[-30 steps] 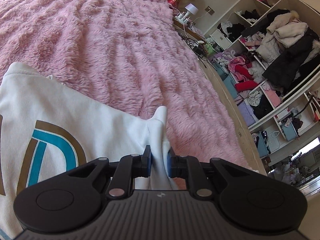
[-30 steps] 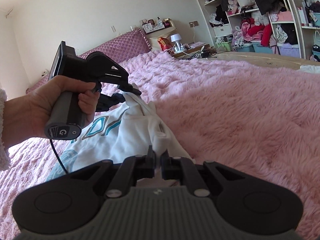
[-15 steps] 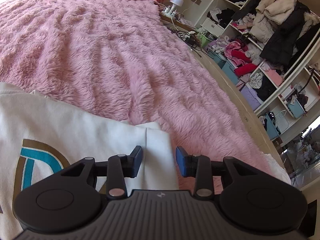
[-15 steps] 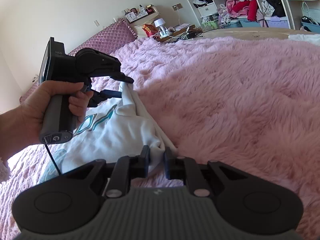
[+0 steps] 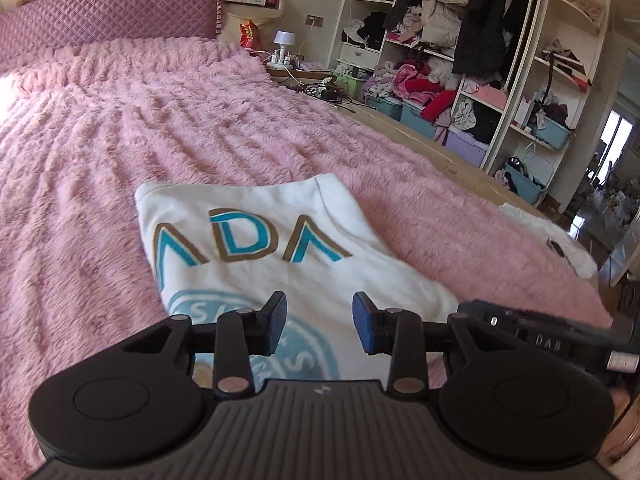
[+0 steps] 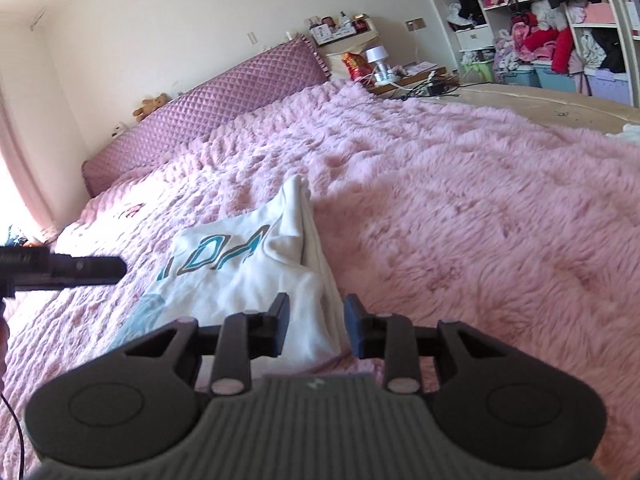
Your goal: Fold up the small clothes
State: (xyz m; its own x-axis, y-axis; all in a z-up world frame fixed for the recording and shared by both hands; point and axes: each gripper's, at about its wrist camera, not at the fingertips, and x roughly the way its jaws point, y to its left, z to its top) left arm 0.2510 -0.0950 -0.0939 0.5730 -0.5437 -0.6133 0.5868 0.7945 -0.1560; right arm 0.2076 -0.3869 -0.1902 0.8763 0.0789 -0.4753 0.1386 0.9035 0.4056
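A white sweatshirt [image 5: 260, 248] with teal and brown letters lies folded on the pink furry blanket [image 5: 120, 140]. My left gripper [image 5: 320, 322] hovers above its near end, open, with nothing between the pads. In the right wrist view the sweatshirt [image 6: 240, 276] shows a doubled edge along its right side. My right gripper [image 6: 316, 326] is over the near part of that edge. Its jaws are opening, the cloth lies loose between them, and the pads do not press on it. One of the left gripper's fingers [image 6: 100, 268] reaches in from the left.
Another white garment [image 5: 548, 240] lies at the bed's right edge. A purple quilted headboard [image 5: 108, 20] stands at the far end, beside a bedside table with a lamp [image 5: 284, 40]. Open shelves crammed with clothes [image 5: 460, 60] line the right wall.
Both grippers have let go of the sweatshirt's edge and opened. The left one pulled back and rolled, so it now looks over the whole garment. The right one backed off slightly.
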